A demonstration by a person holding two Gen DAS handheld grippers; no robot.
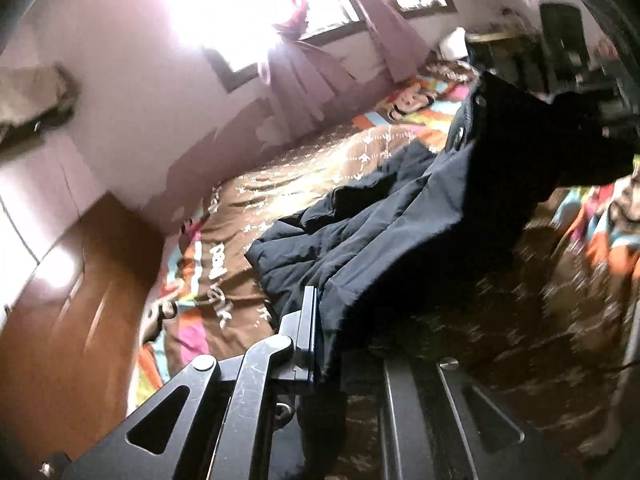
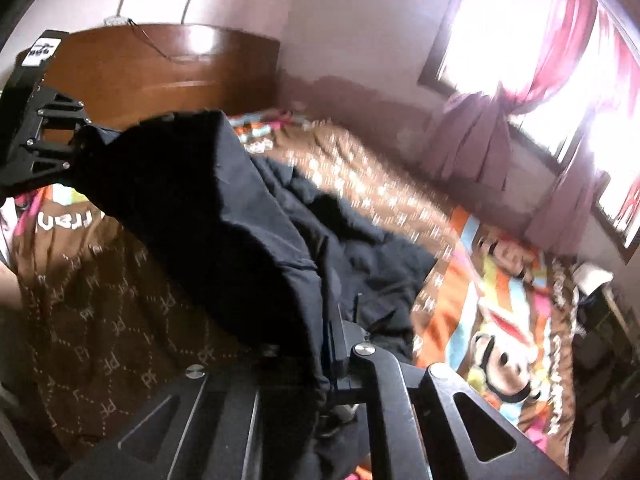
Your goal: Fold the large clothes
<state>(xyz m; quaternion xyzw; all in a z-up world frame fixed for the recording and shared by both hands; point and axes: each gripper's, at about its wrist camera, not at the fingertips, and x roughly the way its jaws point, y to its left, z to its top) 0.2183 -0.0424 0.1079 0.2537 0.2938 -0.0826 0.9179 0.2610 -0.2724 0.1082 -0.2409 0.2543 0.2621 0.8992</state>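
Note:
A large dark navy garment (image 1: 400, 232) hangs stretched between my two grippers above a bed, its lower part still lying crumpled on the bedspread. My left gripper (image 1: 324, 320) is shut on one edge of the garment. My right gripper (image 2: 324, 344) is shut on the other edge of the garment (image 2: 224, 216). In the right wrist view the left gripper (image 2: 76, 148) shows at the upper left, clamped on the cloth. In the left wrist view the right gripper (image 1: 608, 120) shows at the far right, dark and blurred.
The bed has a brown patterned bedspread (image 2: 104, 304) with a colourful cartoon blanket (image 2: 492, 328). A wooden headboard (image 2: 160, 76) stands at one end. A window with pink curtains (image 2: 520, 92) runs along the wall beside the bed. Dark furniture (image 1: 560, 40) stands beyond the foot.

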